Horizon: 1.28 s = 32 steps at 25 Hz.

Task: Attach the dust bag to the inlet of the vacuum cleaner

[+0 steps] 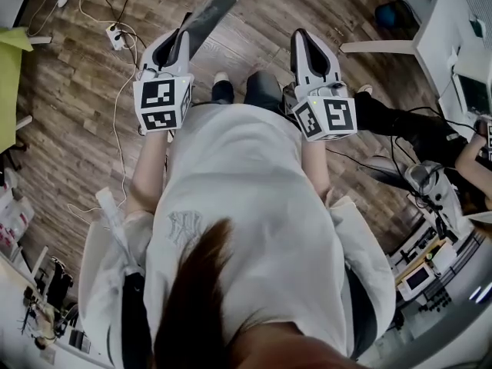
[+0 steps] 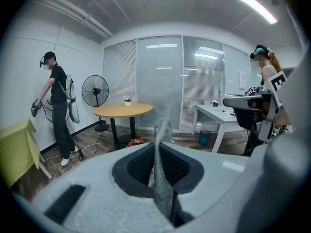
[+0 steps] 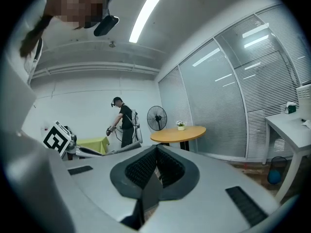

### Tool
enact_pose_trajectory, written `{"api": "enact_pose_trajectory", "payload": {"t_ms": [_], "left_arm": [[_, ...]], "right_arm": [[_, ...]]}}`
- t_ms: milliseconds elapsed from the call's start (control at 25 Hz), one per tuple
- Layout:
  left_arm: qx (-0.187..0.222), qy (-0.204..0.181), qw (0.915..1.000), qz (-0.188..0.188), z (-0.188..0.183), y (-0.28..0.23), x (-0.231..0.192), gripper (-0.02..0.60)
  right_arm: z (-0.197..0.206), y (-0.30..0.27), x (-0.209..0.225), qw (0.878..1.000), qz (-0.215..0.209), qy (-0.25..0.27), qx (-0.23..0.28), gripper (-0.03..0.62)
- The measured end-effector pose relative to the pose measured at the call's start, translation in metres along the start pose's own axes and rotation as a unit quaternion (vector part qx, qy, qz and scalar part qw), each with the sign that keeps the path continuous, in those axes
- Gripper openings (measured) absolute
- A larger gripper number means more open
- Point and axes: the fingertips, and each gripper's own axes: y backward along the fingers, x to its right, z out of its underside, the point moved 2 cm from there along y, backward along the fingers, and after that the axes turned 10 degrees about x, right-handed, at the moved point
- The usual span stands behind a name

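Note:
The dust bag (image 1: pixel 209 12) is a flat grey fabric sheet, and my left gripper (image 1: pixel 182 37) is shut on it, held out over the wood floor with the bag sticking forward. In the left gripper view the bag (image 2: pixel 164 125) stands edge-on between the jaws of the left gripper (image 2: pixel 156 152) and rises past the tips. My right gripper (image 1: pixel 300 37) is beside it at about the same height, shut, with nothing sticking out of it. The right gripper view shows the right gripper (image 3: pixel 156 149) with its jaws together, and the left gripper's marker cube (image 3: pixel 56 139) off to the left. I see no vacuum cleaner.
A round wooden table (image 2: pixel 123 109), a standing fan (image 2: pixel 95 91) and a white desk (image 2: pixel 218 113) stand ahead. One person (image 2: pixel 57 110) works at the left wall, another (image 2: pixel 265 81) at the right. A power strip with cables (image 1: pixel 115 37) lies on the floor.

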Motion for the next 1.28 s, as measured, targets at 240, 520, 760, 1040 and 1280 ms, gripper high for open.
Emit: {"api": "enact_pose_trajectory", "payload": {"t_ms": [240, 520, 760, 1040, 1280], "left_arm": [[-0.016, 0.005, 0.9999, 0.004, 0.010, -0.013, -0.005, 0.034], [-0.025, 0.009, 0.9996, -0.012, 0.017, -0.041, 0.003, 0.034], [-0.033, 0.008, 0.9986, -0.041, 0.001, -0.075, 0.001, 0.034], [-0.024, -0.003, 0.9973, -0.070, -0.021, -0.122, 0.000, 0.034], [-0.015, 0.030, 0.9910, -0.129, -0.022, -0.143, -0.017, 0.034]], "right_arm": [[0.013, -0.011, 0.002, 1.000, -0.001, -0.001, -0.017, 0.005], [0.026, -0.025, 0.028, 0.999, -0.014, -0.014, -0.034, 0.005], [0.021, -0.063, 0.070, 0.998, -0.037, -0.018, -0.042, 0.005], [0.009, -0.111, 0.134, 0.999, -0.033, -0.021, -0.029, 0.005], [0.021, -0.128, 0.172, 0.998, -0.044, -0.022, -0.050, 0.005]]}}
